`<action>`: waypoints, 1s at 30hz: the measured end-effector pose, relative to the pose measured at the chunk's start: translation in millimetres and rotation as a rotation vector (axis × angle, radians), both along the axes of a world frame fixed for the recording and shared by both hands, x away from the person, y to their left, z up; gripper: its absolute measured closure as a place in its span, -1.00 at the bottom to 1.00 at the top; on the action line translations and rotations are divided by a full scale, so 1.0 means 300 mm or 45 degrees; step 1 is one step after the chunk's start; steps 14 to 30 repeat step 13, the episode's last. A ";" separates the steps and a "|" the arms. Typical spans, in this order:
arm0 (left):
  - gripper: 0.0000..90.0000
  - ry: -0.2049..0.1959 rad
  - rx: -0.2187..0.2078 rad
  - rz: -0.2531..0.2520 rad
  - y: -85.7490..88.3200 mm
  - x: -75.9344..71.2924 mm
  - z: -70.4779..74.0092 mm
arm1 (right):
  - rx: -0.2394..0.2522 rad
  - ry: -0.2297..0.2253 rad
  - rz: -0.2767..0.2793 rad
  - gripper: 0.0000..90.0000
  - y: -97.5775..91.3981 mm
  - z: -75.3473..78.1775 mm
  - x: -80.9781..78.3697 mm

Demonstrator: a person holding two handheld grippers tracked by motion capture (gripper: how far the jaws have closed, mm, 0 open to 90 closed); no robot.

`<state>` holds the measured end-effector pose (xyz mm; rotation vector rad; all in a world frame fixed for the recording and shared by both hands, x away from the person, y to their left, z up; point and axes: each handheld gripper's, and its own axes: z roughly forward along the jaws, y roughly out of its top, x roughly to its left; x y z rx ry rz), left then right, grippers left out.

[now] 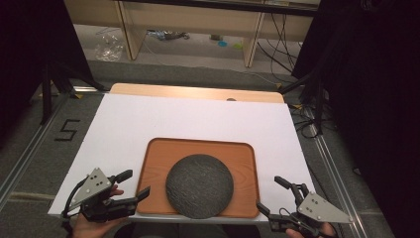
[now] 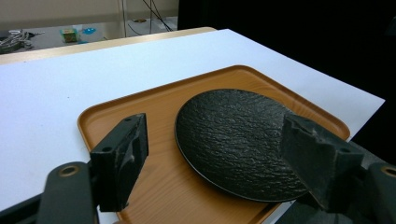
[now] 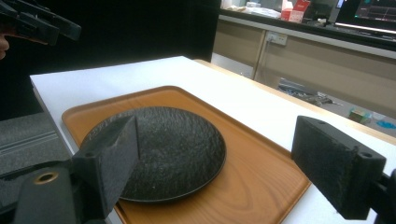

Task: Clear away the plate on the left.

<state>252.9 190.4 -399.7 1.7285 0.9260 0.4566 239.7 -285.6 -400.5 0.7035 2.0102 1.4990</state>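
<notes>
One dark round plate (image 1: 199, 186) is the thing both grippers face. It has a rough slate-like top, lies flat and sits toward the near edge of an orange-brown wooden tray (image 1: 247, 153), its near rim about at the tray's near lip. Being round, the plate has no long axis; approach angle matters only re the rim. Nothing else is on the tray, and the plate carries nothing.

Key relation: the plate lies between the two grippers. The left gripper (image 1: 134, 186) is just beside the tray's left edge, jaws pointing right and a bit forward twd the plate. The right gripper (image 1: 270, 194) is off the tray's near-right corner, jaws pointing left/forward. In the left gripper view the plate (image 2: 238, 142) shows between the two black jaws, slightly right of centre. In the right gripper view the plate (image 3: 163, 149) sits left of centre, partly behind the left-hand jaw.

Both grippers are spread wide w/ nothing between the jaws, and neither touches the plate or tray. Left looks a little nearer the plate rim, but not by much; I'd judge either could reach it. Next move likely calls for a low, near-flat approach to nip the thin rim.

Outward: the tray rests on a white sheet (image 1: 163, 119) covering a wooden table (image 1: 198, 91). Beyond that is grey floor, w/ a "5" taped on it (image 1: 67, 130), and cables at far right.
</notes>
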 end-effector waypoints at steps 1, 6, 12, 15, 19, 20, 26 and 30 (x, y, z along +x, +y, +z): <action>-0.48 -0.001 0.005 0.001 0.001 0.000 0.000 | -0.004 -0.003 -0.007 -0.63 -0.001 0.001 -0.001; -0.48 0.003 -0.004 0.011 0.002 0.002 -0.002 | -0.007 -0.020 -0.005 -0.63 -0.001 0.001 0.002; -0.48 0.002 0.006 0.012 0.001 0.004 -0.003 | 0.000 -0.026 0.002 -0.63 0.000 0.000 0.003; -0.48 0.004 0.007 0.012 0.001 0.004 -0.004 | 0.000 -0.025 0.003 -0.63 0.000 0.000 0.003; -0.48 0.004 0.007 0.012 0.001 0.004 -0.004 | 0.000 -0.025 0.003 -0.63 0.000 0.000 0.003; -0.48 0.004 0.007 0.012 0.001 0.004 -0.004 | 0.000 -0.025 0.003 -0.63 0.000 0.000 0.003; -0.48 0.004 0.007 0.012 0.001 0.004 -0.004 | 0.000 -0.025 0.003 -0.63 0.000 0.000 0.003; -0.48 0.004 0.007 0.012 0.001 0.004 -0.004 | 0.000 -0.025 0.003 -0.63 0.000 0.000 0.003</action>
